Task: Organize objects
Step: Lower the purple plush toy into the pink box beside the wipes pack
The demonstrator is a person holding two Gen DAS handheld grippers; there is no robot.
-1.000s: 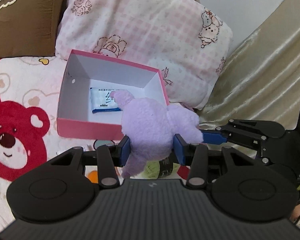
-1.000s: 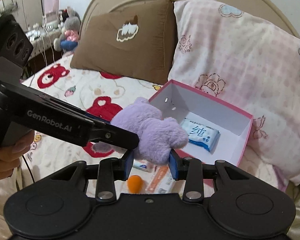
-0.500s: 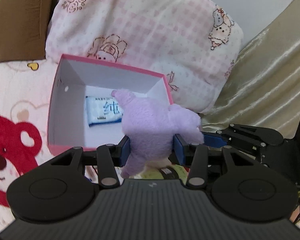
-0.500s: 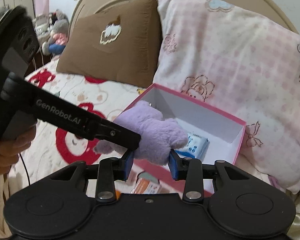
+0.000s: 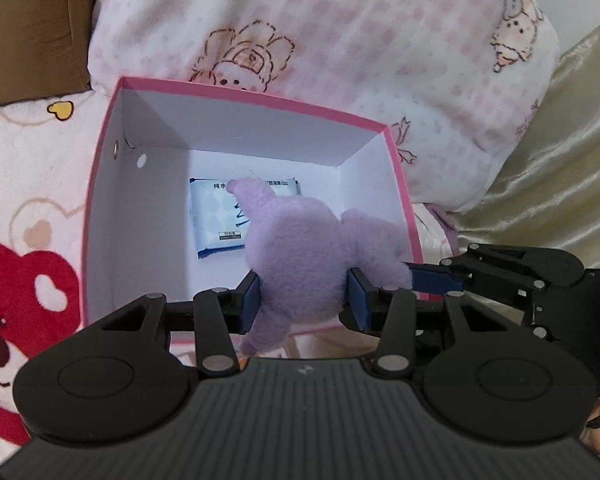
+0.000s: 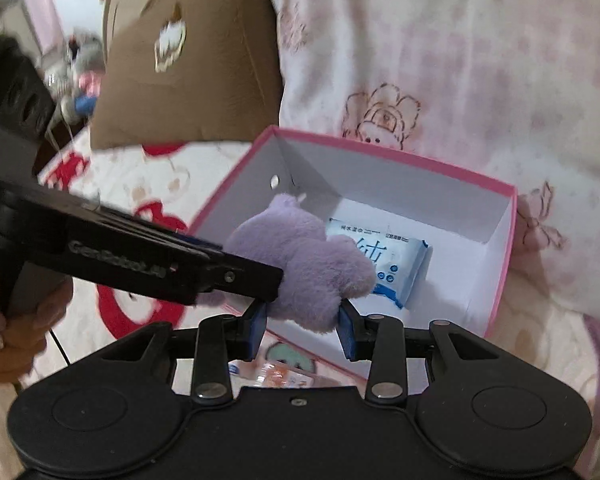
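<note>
Both tools have hold of the same purple plush toy (image 5: 300, 264). The left tool (image 5: 303, 297) has its blue pads pressed into the toy's soft body from either side, jaws only partly apart because the plush fills the gap, and the right tool (image 6: 302, 322) pinches another part of the toy in the same way. The toy hangs above the near right part of the pink box (image 5: 100, 184), an open box with white walls inside that sits on the bed (image 5: 24, 184). One plush limb points toward the far wall of the box. On the box floor lies a blue and white wipes packet (image 5: 216, 220), partly hidden behind the toy. Just beyond the box leans a pink checked pillow (image 5: 360, 40), with a brown pillow (image 6: 188, 60) to its left. In the right wrist view, a person's hand (image 6: 16, 332) grips the handle of the left tool at the left edge.
</note>
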